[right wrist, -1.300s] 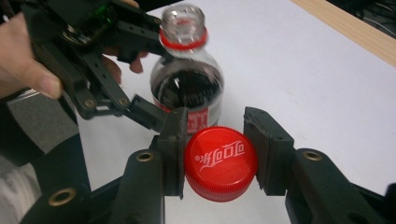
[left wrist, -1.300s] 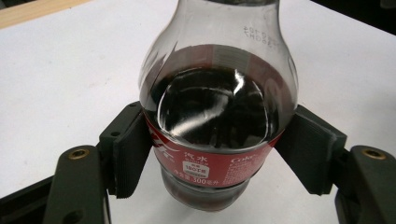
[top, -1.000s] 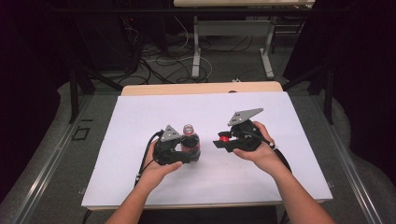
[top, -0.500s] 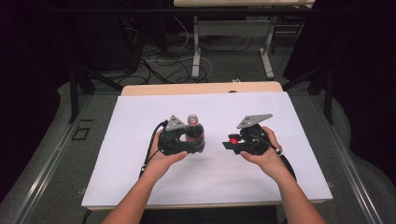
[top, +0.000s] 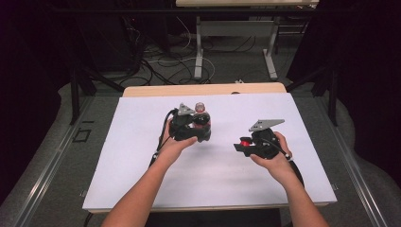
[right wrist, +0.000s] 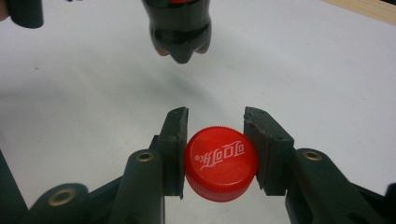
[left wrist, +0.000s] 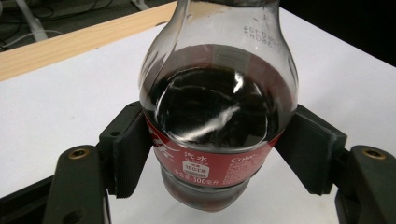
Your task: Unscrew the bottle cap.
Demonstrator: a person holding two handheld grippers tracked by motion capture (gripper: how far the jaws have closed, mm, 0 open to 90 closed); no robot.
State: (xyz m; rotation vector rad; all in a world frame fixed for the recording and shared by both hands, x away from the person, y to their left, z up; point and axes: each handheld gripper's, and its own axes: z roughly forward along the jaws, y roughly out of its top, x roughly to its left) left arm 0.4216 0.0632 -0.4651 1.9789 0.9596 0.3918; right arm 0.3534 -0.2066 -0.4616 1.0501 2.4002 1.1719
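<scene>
A small cola bottle [left wrist: 217,116] with a red label and dark drink inside sits between the jaws of my left gripper [left wrist: 217,154], which is shut on its body. In the high view that gripper [top: 196,126] holds the bottle [top: 200,112] upright over the middle of the white table top, its neck open. My right gripper [right wrist: 215,151] is shut on a red screw cap [right wrist: 220,162] with white lettering. From above, the right gripper [top: 246,144] holds the cap [top: 245,141] to the right of the bottle, apart from it. The bottle's base [right wrist: 180,39] hangs above the table.
A white sheet [top: 142,165] covers the table; a bare wooden strip [top: 156,90] runs along its far edge. Beyond stand table legs and loose cables [top: 156,61] on the floor. Each gripper trails a black cable.
The left gripper has carried the bottle to the right and farther back. The right gripper has moved down and nearer with the cap. Both grips are unchanged.
</scene>
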